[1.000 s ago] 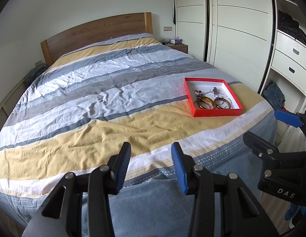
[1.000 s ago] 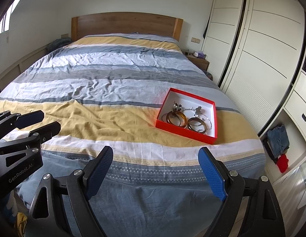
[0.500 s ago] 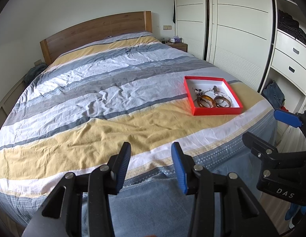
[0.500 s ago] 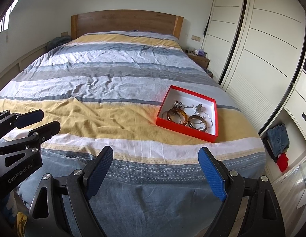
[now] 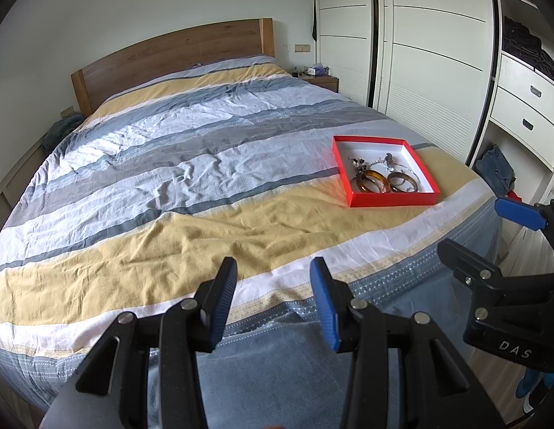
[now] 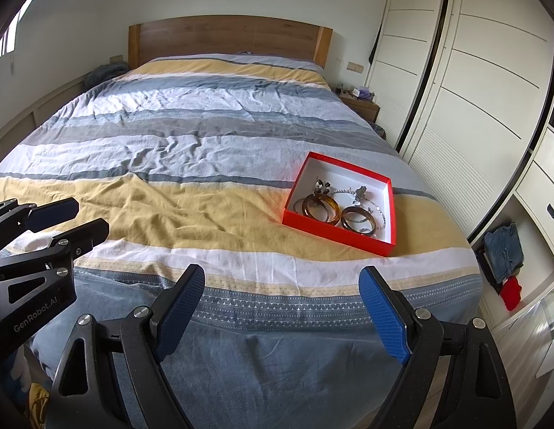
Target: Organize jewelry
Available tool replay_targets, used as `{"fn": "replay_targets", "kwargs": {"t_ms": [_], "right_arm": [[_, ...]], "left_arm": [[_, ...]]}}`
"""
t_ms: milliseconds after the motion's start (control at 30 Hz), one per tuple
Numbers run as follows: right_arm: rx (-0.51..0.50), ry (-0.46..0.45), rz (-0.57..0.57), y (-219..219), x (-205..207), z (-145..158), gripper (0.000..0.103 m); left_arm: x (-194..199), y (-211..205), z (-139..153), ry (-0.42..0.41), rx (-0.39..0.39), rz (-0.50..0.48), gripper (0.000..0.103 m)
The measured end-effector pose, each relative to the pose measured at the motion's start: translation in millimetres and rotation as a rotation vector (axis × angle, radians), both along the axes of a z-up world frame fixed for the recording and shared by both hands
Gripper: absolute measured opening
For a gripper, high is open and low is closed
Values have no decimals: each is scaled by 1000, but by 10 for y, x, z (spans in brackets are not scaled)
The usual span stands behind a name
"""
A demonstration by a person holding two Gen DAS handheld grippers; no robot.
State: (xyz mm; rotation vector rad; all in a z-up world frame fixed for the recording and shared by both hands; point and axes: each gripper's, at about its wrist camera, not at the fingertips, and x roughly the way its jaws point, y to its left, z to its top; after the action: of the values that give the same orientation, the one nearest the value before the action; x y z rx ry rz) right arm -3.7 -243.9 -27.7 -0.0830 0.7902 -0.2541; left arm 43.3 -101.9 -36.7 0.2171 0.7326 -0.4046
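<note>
While both tools hang at the bottom of frame over the bed's foot, the left gripper [image 5: 273,300] stands with jaws parted and empty, the right gripper [image 6: 280,307] spread wider. Farther, right of centre, the red box [image 6: 391,214] holds the bangles [image 6: 321,207] and chains; I'd approach low and single out one bangle.

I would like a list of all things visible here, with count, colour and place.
box: one, red, white inside, on the bed near its foot.
bangles: two large, amber-brown, in the box.
silver jewelry: tangled, count unclear, in the box.
bed: one, striped cover, wooden headboard.
nightstand: one, wooden, beside the bed.
wardrobe: white, along the wall.
left gripper: black, blue pads, open, empty.
right gripper: black, blue pads, open, empty.
</note>
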Motion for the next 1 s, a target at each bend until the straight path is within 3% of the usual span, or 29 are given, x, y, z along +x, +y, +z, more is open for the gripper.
{"fn": "replay_targets", "kwargs": {"t_ms": [1000], "right_arm": [[-2,29,-27,-66,17,-73,87]], "left_arm": [[-27,-30,-54,6,3,-3,40]]}}
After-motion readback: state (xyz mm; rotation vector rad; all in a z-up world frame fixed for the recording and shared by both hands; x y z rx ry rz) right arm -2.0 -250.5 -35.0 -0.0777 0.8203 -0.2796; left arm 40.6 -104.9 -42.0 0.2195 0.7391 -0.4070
